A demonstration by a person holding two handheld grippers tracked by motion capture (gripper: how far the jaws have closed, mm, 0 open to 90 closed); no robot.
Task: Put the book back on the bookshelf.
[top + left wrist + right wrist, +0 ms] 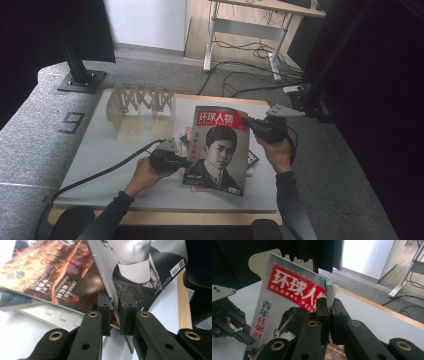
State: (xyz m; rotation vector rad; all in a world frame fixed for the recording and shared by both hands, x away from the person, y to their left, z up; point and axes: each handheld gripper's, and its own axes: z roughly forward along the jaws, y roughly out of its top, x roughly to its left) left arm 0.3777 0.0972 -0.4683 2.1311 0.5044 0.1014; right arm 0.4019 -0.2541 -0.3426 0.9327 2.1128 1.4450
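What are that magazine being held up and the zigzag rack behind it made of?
The magazine looks like glossy coated paper: its cover shines, and thin page edges fan at the corner pinched by the right hand-held gripper. The rack seems to be thin pale wood or plywood, matte, with flat cut-out slats; painted board can't be ruled out.

Left gripper (114, 307) clamps the portrait magazine's (150, 270) edge above another magazine (50, 272)
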